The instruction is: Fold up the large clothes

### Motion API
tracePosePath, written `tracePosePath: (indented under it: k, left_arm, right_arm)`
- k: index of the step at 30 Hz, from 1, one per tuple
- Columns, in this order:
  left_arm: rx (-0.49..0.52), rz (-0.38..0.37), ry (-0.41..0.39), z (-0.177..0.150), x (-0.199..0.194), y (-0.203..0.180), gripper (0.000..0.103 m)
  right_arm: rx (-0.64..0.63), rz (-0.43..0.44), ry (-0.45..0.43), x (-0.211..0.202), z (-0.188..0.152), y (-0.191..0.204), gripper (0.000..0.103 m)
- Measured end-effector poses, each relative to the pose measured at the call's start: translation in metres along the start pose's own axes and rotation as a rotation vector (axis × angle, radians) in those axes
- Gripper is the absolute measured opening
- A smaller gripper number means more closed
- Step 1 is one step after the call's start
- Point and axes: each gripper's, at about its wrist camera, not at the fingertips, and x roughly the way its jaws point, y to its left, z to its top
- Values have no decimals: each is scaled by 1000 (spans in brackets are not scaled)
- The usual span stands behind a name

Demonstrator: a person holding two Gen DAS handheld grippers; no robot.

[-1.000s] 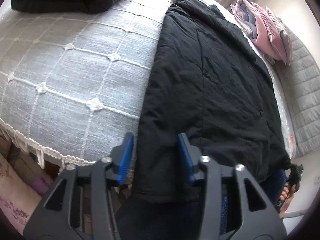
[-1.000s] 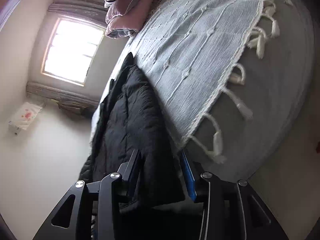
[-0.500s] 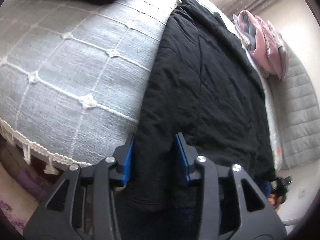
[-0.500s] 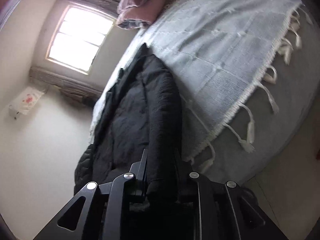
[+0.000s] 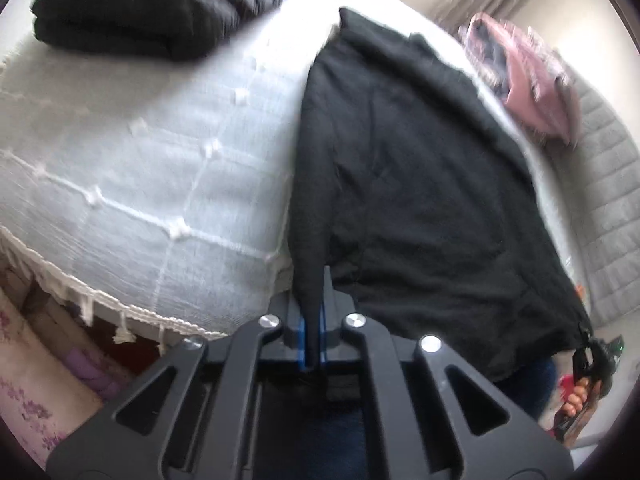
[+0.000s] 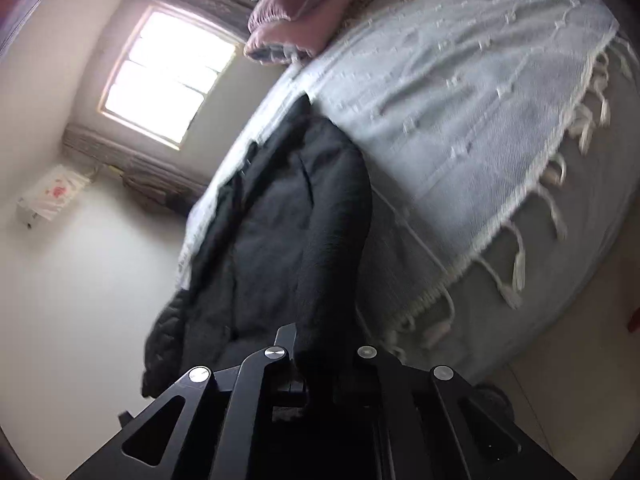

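A large black coat (image 5: pixel 420 184) lies lengthwise on the bed, its hem hanging over the near edge. In the left wrist view my left gripper (image 5: pixel 313 332) is shut on the coat's near left hem corner, and a narrow fold of black cloth is pinched between the blue pads. In the right wrist view my right gripper (image 6: pixel 316 356) is shut on the coat (image 6: pixel 280 232) at its other hem corner, with cloth bunched over the fingers. The left wrist view also shows the right gripper (image 5: pixel 592 364) in a hand at the coat's far right corner.
A grey bedspread (image 5: pixel 140 168) with a white tasselled fringe covers the bed. A folded black puffy jacket (image 5: pixel 152 4) lies at its far left. Pink folded bedding (image 5: pixel 532 80) sits by the grey padded headboard (image 5: pixel 604 208). A window (image 6: pixel 168 76) is behind the bed.
Both grippers went from open around the coat's hem to shut on it. Both have risen, and the hem corners are lifted off the bed edge.
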Motion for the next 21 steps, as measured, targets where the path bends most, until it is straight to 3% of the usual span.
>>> tracePosePath:
  k: [8, 12, 16, 18, 21]
  left_arm:
    - [-61, -86, -102, 8, -78, -14, 5]
    - [-113, -212, -125, -10, -136, -2, 5]
    - [-103, -276, -247, -12, -196, -9, 5]
    - [-94, -269, -303, -2, -207, -14, 5]
    - [-92, -245, -318, 27, -185, -23, 6]
  right_arm:
    - [-91, 121, -113, -52, 22, 70, 5]
    - [-113, 169, -149, -91, 19, 87, 5]
    - [-182, 253, -236, -151, 17, 112, 5]
    - [-214, 286, -283, -171, 20, 125, 5]
    - [-256, 314, -307, -168, 33, 142, 5]
